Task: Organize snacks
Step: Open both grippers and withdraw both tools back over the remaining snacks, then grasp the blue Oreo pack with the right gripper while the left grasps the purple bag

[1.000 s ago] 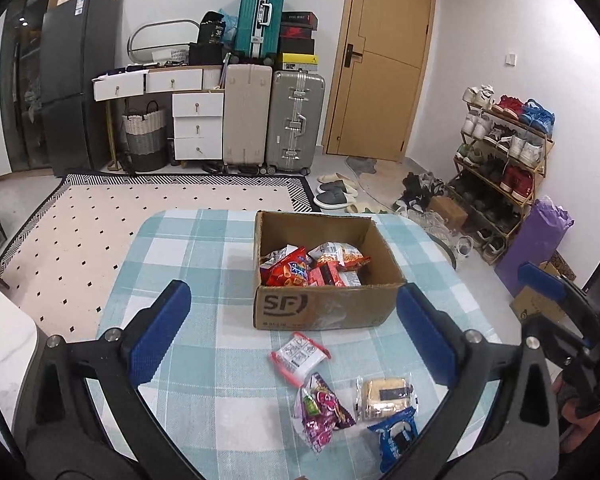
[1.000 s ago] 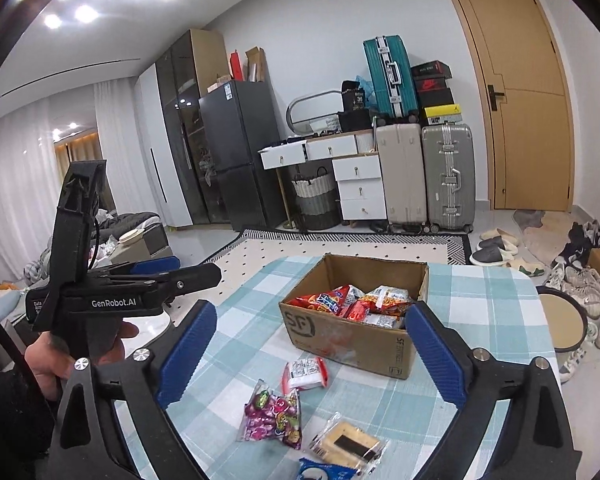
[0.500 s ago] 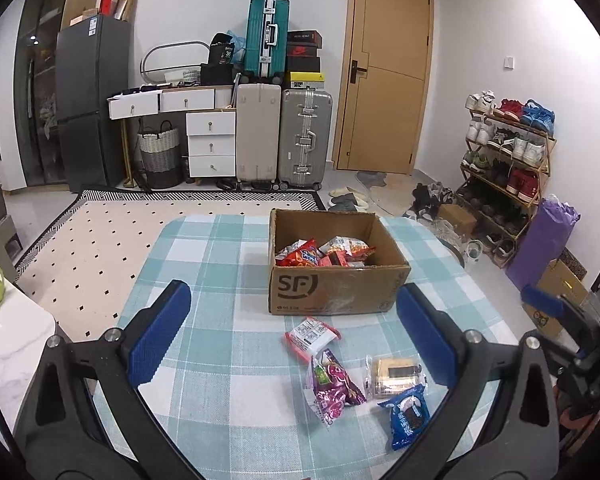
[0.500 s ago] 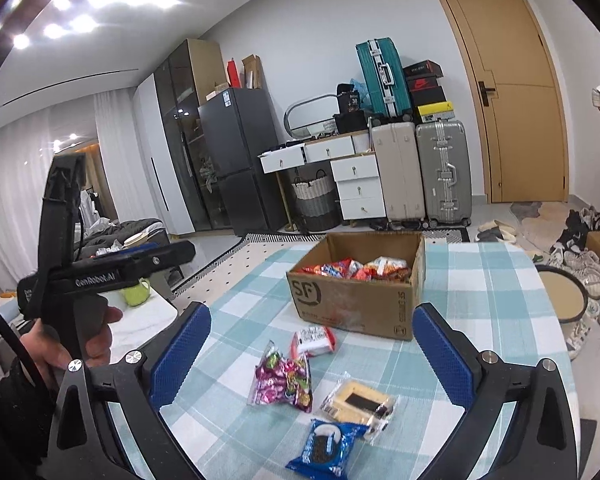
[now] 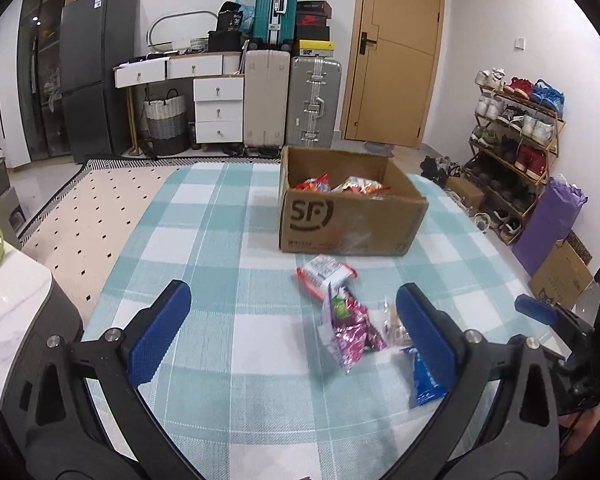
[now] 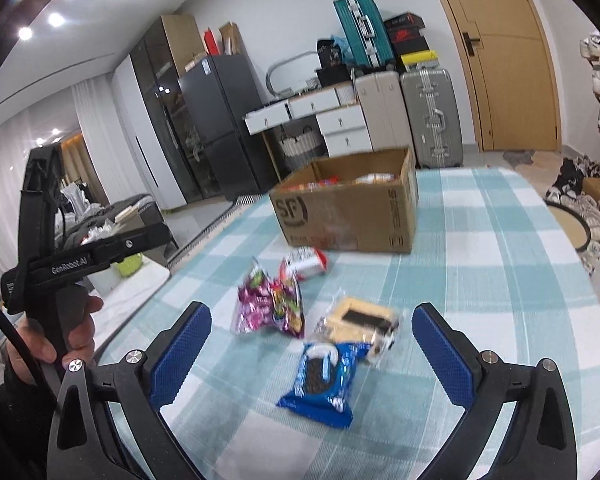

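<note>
- Four loose snack packets are lying on the checked tablecloth (image 6: 480, 264), in front of the cardboard box (image 6: 352, 216) marked "SF".
- The blue cookie packet (image 6: 322, 380) is showing a dark round biscuit on its face and is lying flat.
- The clear packet (image 6: 360, 326) is holding a pale biscuit with a dark band; it is touching the blue cookie packet at 1 o'clock from it.
- The magenta candy bag (image 6: 270, 306) is lying crumpled at 11 o'clock from the blue cookie packet.
- The red-and-white packet (image 6: 306, 262) is lying nearest the box, which is already holding several packets.
- The right gripper (image 6: 312, 350) is standing wide open, gripping nothing; the blue cookie packet is lying between its blue pads, with the clear packet at 1 o'clock.
- The left gripper (image 5: 292, 330) is also spread open and is gripping nothing; the magenta candy bag (image 5: 350, 330) is lying near its right pad, with the box (image 5: 348, 216) at 12 o'clock.
</note>
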A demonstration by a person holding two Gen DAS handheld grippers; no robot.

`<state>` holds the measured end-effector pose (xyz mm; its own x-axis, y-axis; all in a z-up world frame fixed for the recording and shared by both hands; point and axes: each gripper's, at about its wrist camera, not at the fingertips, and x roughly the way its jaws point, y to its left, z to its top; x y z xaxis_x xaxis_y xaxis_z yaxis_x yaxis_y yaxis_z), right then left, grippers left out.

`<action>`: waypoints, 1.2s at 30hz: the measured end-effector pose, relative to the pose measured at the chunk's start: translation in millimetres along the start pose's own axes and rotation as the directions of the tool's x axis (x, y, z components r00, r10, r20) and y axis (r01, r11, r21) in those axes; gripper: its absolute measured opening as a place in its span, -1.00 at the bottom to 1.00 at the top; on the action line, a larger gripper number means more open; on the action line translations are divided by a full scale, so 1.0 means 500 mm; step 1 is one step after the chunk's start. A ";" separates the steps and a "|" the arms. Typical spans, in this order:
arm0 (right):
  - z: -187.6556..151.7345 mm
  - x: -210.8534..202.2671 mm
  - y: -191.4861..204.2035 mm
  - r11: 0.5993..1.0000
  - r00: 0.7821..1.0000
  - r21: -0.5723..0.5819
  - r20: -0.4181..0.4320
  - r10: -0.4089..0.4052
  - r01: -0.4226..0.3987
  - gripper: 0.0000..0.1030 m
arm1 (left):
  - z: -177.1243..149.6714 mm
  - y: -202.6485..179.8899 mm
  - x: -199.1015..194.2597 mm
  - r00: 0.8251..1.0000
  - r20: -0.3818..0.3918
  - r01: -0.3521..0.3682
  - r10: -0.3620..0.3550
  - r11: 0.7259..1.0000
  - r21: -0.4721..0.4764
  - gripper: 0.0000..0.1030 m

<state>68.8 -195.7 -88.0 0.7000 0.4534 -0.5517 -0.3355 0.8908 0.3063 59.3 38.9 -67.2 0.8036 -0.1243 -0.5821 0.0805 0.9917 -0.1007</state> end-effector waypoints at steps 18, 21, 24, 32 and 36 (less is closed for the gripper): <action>-0.065 0.121 -0.009 0.999 0.979 0.013 -0.200 -0.028 0.031 0.45 | -0.092 0.048 0.105 0.994 -0.107 -0.026 0.021 0.999 -0.048 0.99; -0.070 0.131 -0.006 0.999 0.974 0.003 -0.224 -0.036 0.038 0.42 | -0.102 0.051 0.113 0.993 -0.121 -0.021 0.015 0.999 -0.047 0.99; -0.073 0.145 -0.003 0.999 0.967 -0.004 -0.249 -0.052 0.053 0.27 | -0.106 0.053 0.116 0.991 -0.130 -0.019 0.012 0.998 -0.051 0.99; -0.083 0.166 0.009 0.997 0.955 -0.035 -0.290 -0.070 0.062 -0.14 | -0.115 0.066 0.120 0.989 -0.150 -0.022 0.012 0.998 -0.064 0.99; -0.082 0.164 0.011 0.997 0.956 -0.043 -0.285 -0.073 0.064 -0.20 | -0.119 0.069 0.124 0.987 -0.161 -0.020 0.010 0.998 -0.066 0.99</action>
<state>98.6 -152.4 -163.5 0.5138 0.3762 -0.7710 -0.3172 0.9183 0.2368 76.6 63.2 -154.8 0.6991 -0.1187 -0.7051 0.0249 0.9896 -0.1419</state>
